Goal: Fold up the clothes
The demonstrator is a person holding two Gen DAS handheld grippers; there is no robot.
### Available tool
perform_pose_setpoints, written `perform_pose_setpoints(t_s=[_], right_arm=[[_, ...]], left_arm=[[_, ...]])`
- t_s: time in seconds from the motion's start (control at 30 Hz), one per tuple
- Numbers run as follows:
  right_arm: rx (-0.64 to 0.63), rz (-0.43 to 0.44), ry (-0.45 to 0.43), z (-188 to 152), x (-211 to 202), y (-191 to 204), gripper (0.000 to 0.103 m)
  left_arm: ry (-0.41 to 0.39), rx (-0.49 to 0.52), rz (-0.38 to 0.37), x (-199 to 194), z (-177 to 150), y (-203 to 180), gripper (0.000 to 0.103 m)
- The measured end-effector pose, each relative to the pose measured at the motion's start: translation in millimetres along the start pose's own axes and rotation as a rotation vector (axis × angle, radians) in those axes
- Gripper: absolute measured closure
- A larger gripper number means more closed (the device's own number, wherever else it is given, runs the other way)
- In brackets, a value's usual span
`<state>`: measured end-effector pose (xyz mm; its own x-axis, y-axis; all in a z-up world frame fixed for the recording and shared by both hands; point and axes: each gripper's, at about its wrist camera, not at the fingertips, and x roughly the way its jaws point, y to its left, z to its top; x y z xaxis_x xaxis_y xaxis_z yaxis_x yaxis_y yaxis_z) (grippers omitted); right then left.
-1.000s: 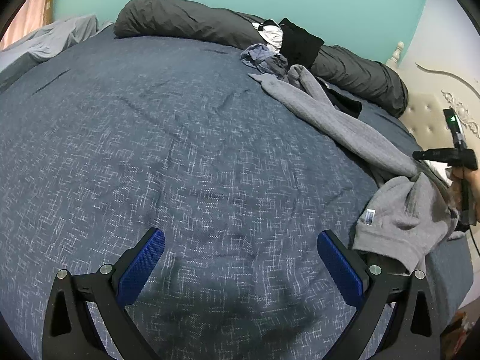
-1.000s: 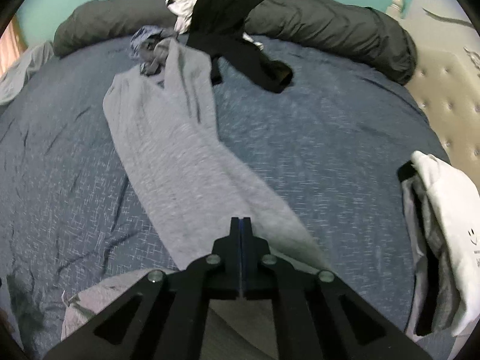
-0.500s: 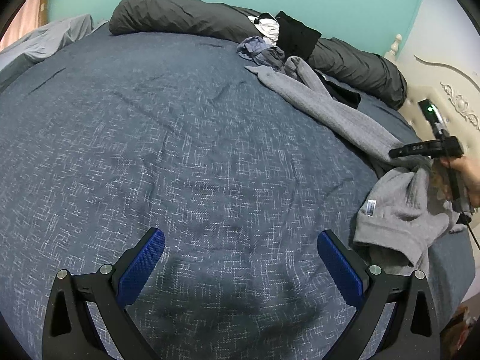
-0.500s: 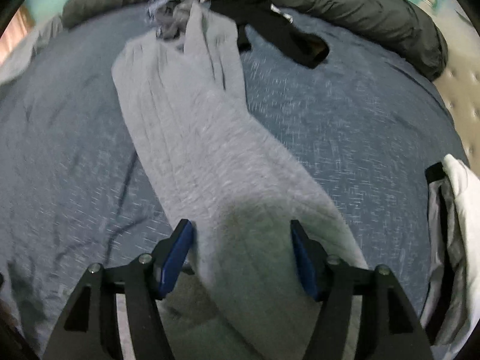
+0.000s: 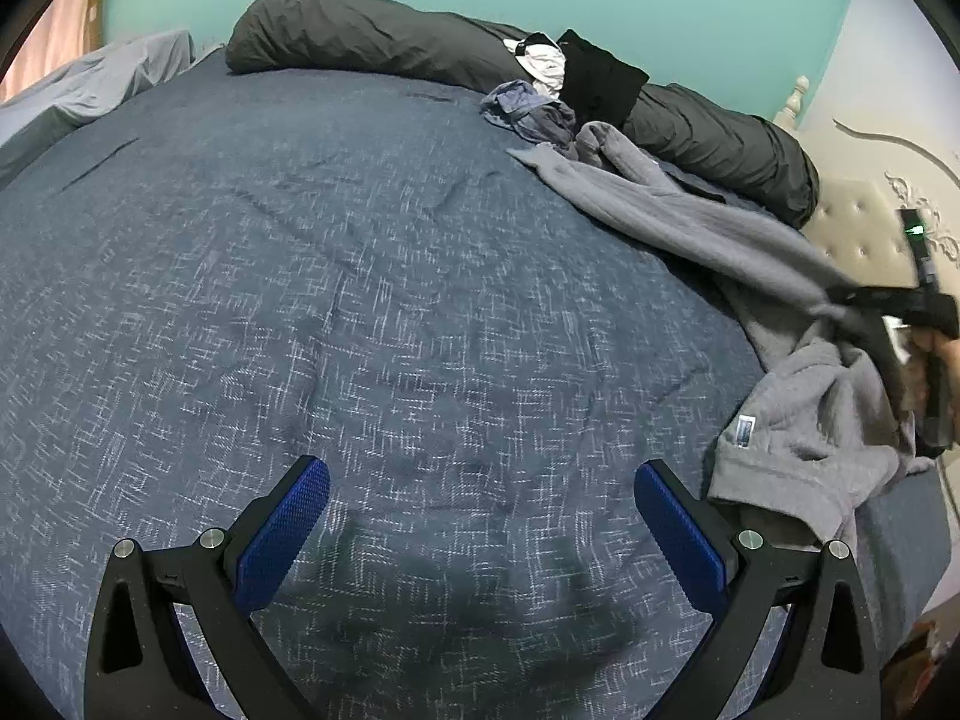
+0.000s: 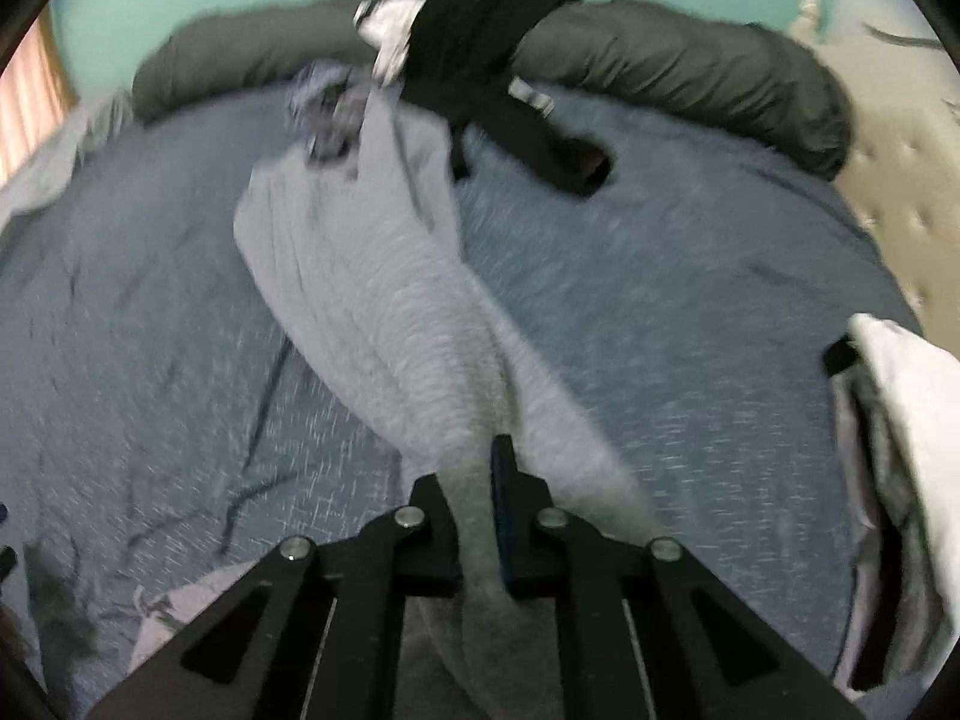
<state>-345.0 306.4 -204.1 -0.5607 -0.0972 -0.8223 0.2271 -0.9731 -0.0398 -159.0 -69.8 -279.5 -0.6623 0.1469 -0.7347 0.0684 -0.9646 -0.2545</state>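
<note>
No text is legible; the small label [image 5: 746,431] on the grey garment [image 5: 798,420] is unreadable.

Right wrist view motion-blurred throughout. Grey garment [image 6: 384,324] runs under the right gripper [image 6: 480,480]; its near end cut off at 6 o'clock. White pile [image 6: 900,420] cut at 3 o'clock. In left wrist view, hand [image 5: 945,354] smeared, cut at 3 o'clock. Label [image 5: 746,431] text illegible.
</note>
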Motion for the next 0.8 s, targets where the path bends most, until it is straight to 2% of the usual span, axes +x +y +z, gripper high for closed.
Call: perform_pose_setpoints(t_s=[0.07, 0.2, 0.37, 0.47, 0.57, 0.67, 0.8], right_arm=[[0.044, -0.018, -0.056, -2, -29, -20, 0.097], [0.141, -0.08, -0.093, -14, -76, -75, 0.097], [0.178, -0.229, 0.004, -44, -82, -128, 0.097], [0.221, -0.25, 0.077, -65, -75, -143, 0.095], [0.231, -0.285, 0.068, -79, -83, -145, 0.091], [0.212, -0.235, 0.007, -81, -98, -136, 0.089], [0.179, -0.158, -0.051, -76, -114, -115, 0.08]], left_arm=[[-0.006, 0.0, 0.005, -3, -2, 0, 0.0], [-0.016, -0.001, 0.01, -11, -6, -1, 0.0], [-0.028, 0.008, -0.002, -19, -6, -6, 0.0], [-0.031, 0.005, -0.031, -25, -3, -10, 0.0], [-0.02, 0.003, -0.063, -27, -1, -18, 0.0], [-0.022, 0.016, -0.084, -28, -1, -29, 0.0], [0.005, 0.006, -0.123, -20, 1, -49, 0.0]])
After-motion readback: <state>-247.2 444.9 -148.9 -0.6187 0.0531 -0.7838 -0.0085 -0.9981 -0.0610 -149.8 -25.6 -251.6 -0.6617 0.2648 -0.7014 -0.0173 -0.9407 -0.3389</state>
